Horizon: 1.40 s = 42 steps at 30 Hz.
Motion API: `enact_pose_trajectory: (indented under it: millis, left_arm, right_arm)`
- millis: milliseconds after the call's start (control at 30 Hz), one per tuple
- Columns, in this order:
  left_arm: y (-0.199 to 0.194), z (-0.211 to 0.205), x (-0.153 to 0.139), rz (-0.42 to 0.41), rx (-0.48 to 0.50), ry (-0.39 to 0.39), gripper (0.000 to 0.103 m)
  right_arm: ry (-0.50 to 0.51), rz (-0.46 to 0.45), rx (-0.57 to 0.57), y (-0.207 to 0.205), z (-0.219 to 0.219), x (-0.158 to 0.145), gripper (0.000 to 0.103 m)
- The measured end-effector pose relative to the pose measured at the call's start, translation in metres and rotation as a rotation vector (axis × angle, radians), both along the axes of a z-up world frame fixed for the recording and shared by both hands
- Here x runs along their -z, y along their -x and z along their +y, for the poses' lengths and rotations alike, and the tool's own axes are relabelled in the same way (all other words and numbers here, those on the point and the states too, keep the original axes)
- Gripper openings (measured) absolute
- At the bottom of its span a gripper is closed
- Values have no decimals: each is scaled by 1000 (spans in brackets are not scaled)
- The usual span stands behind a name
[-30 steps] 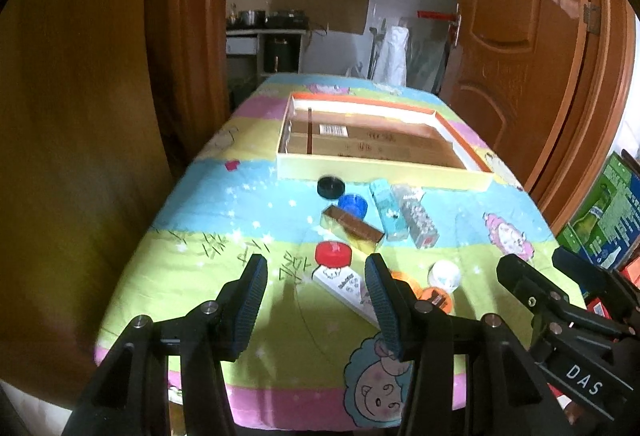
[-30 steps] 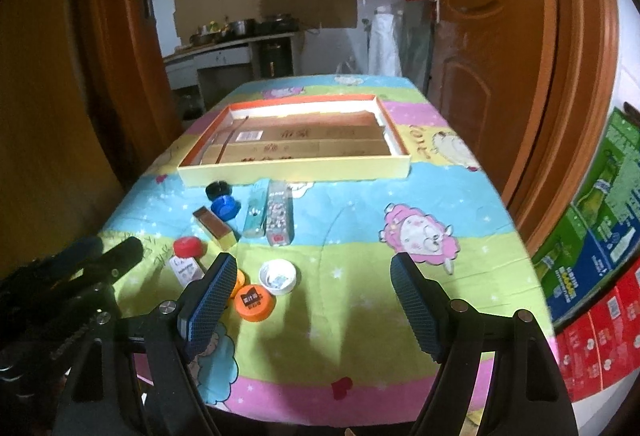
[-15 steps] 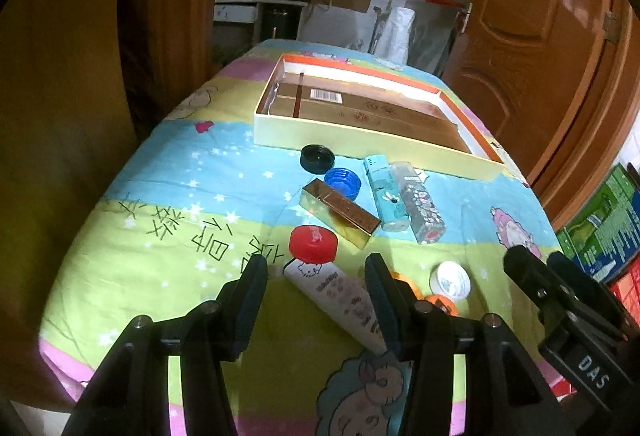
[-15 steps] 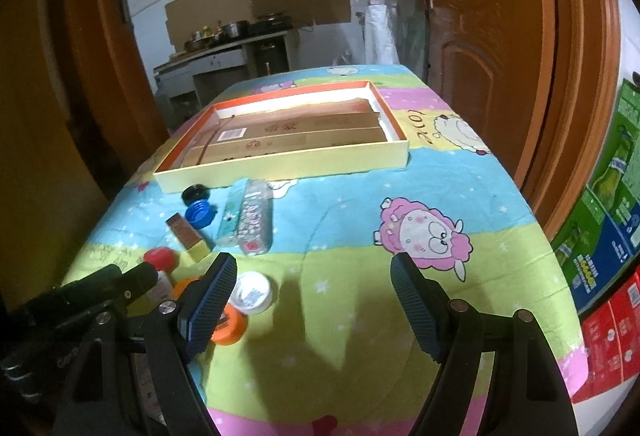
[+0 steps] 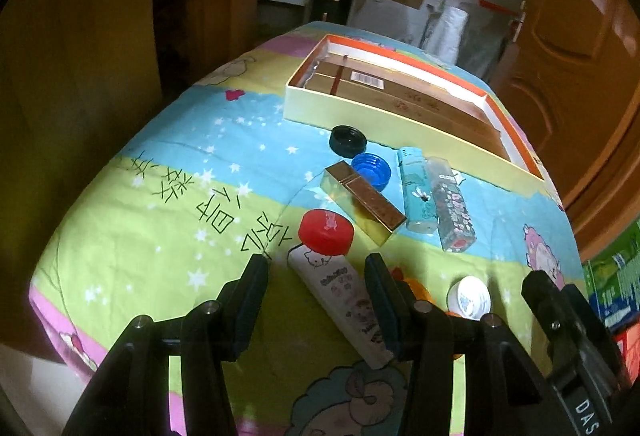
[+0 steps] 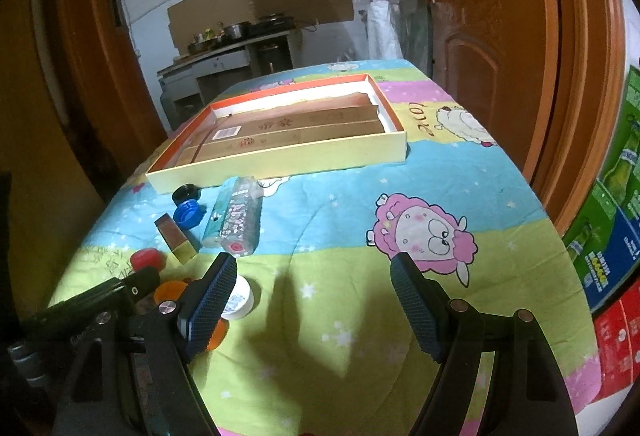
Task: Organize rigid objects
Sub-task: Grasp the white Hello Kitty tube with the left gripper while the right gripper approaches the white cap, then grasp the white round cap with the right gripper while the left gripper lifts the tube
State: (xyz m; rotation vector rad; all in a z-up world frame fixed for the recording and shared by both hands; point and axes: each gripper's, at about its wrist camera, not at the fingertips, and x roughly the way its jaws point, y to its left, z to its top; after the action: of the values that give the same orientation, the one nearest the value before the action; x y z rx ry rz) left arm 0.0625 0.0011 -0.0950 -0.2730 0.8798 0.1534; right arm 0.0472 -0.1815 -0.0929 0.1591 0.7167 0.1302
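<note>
Holding brown cartons, shallow box [image 5: 362, 118]; left claw [image 5: 316, 290], right claw [image 6: 312, 294] agape, empty.

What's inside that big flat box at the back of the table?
The box holds long brown cardboard packs lying flat side by side, one with a white barcode label. A white strip of the floor shows at the far side. Anything beneath the packs is covered.

white tube with red cap [image 5: 340, 288] lying flat, caps, lighters, gold box [image 5: 362, 202] beside open tray [image 5: 360, 112]
</note>
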Motion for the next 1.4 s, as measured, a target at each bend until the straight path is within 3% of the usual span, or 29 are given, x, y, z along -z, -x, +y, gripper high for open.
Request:
enact_pose_trajectory:
  millis: [233,367,433,533,867,933,1167,1233,1367,1400]
  left_arm:
    - [-4,-18,3,28,-33,-88,51]
    - [-8,-21,4,42,-1,-106,51]
    - [-9,-15,3,33,16,-88,37]
    - [-9,-8,3,27,35,-82,25]
    - [-7,-5,1,15,135,-104,25]
    - [-6,-3,0,11,143,-97,25]
    - [0,1,-3,-15,171,-85,25]
    - [1,2,-3,-18,176,-73,25]
    - [3,5,-3,-23,187,-60,25]
    - [3,5,-4,-26,190,-58,25]
  right_arm:
    - [-43,14,-1,-2,-11,8,81]
    - [-62,17,1,-4,-16,10,81]
    - [-68,17,4,-5,-19,11,81]
    - [-82,19,5,-6,-22,12,81]
    - [-118,75,-85,-13,-9,16,79]
    - [-102,88,-103,-13,-3,18,72]
    - [-62,97,-167,-12,16,16,66]
    - [-41,111,-175,-14,21,18,52]
    - [-12,128,-190,-18,29,19,40]
    - [-8,136,-195,-19,30,20,28]
